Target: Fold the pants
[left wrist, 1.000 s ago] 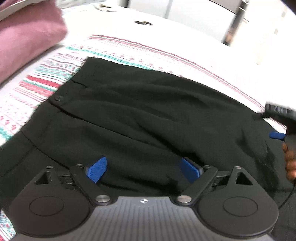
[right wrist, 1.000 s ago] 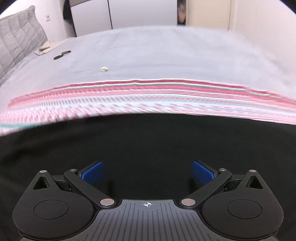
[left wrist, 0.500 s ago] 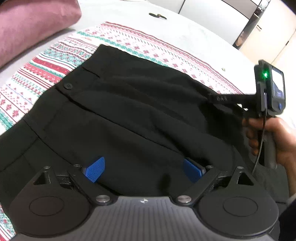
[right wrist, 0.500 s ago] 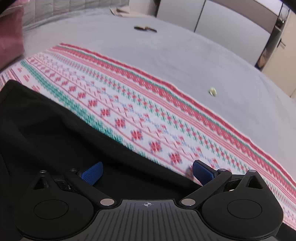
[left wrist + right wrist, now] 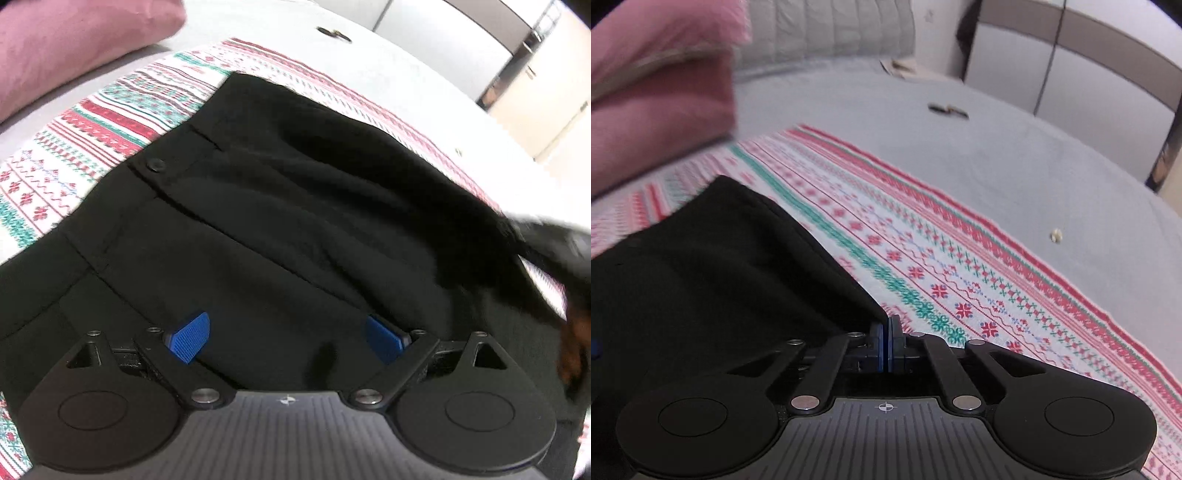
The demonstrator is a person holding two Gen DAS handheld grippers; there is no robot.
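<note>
Black pants (image 5: 280,221) lie spread on a patterned blanket (image 5: 74,147), waistband and button (image 5: 155,164) toward the left. My left gripper (image 5: 286,338) hovers low over the pants with its blue pads wide apart and nothing pinched: open. In the right wrist view the pants (image 5: 720,277) fill the lower left, and their far edge runs straight into my right gripper (image 5: 886,339), whose blue pads are pressed together on that edge. The right gripper (image 5: 554,251) also shows, blurred, at the right edge of the left wrist view, with the person's hand (image 5: 576,343) below it.
A pink pillow (image 5: 657,99) lies at the upper left. The red, green and white blanket (image 5: 960,277) sits on a grey bedspread (image 5: 1034,166). A small dark object (image 5: 947,109) and a pale crumb (image 5: 1056,234) rest on the bedspread. Wardrobe doors (image 5: 1071,74) stand behind.
My right gripper swung along the pants' far edge, rolled, and went from wide open to shut on the edge. The left gripper shifted slightly and stayed open.
</note>
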